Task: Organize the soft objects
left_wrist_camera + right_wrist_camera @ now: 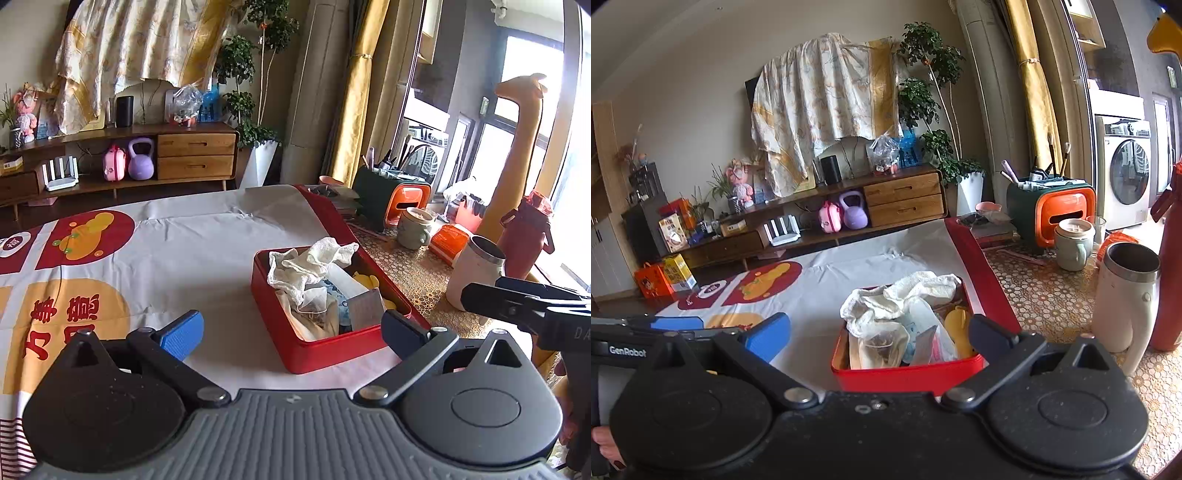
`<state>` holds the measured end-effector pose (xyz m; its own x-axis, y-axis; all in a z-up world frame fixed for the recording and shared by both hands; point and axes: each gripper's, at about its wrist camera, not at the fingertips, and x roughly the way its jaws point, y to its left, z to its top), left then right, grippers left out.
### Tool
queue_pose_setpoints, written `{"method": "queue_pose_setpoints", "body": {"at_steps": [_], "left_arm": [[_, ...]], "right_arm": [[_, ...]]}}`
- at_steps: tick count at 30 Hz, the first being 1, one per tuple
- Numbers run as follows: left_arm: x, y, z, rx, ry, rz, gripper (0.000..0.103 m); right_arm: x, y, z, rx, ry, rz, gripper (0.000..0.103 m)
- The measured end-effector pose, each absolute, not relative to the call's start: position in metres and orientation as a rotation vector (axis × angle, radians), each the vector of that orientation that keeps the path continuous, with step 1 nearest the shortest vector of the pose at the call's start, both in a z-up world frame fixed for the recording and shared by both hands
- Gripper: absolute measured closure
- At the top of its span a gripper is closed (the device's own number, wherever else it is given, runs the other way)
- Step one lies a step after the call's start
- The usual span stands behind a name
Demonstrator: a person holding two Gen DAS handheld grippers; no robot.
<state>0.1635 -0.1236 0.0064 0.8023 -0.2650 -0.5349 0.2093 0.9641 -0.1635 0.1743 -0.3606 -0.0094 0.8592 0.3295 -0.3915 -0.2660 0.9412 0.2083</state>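
A red tin box stands on the white printed tablecloth, filled with soft things. A crumpled white cloth lies on top at the far end, with clear bags and packets and something yellow beneath. My left gripper is open just in front of the box, nothing between its fingers. My right gripper is open too, its jaws standing either side of the box's near end without touching the contents. The right gripper's body shows at the right of the left wrist view.
To the right of the box stand a white steel-lined cup, a red bottle, a green mug and an orange-and-green holder with brushes. A wooden sideboard, a plant and a washing machine lie beyond the table.
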Motion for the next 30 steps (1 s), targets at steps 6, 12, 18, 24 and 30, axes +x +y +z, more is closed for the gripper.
{"method": "queue_pose_setpoints", "body": {"at_steps": [6, 12, 18, 24, 30], "left_arm": [[0.155, -0.125, 0.007, -0.099, 0.583, -0.263, 0.0], [0.15, -0.129, 0.007, -0.087, 0.575, -0.266, 0.0], [0.148, -0.131, 0.008, -0.08, 0.564, -0.263, 0.0], [0.145, -0.135, 0.011, -0.069, 0.548, -0.272, 0.0], [0.146, -0.134, 0.01, -0.075, 0.552, -0.262, 0.0]], "right_arm": [[0.17, -0.351, -0.013, 0.13, 0.454, 0.323, 0.0], [0.168, -0.347, -0.014, 0.119, 0.455, 0.321, 0.0], [0.169, -0.348, -0.017, 0.128, 0.464, 0.321, 0.0], [0.168, -0.351, -0.017, 0.125, 0.458, 0.307, 0.0], [0.166, -0.35, -0.017, 0.131, 0.458, 0.323, 0.0]]}}
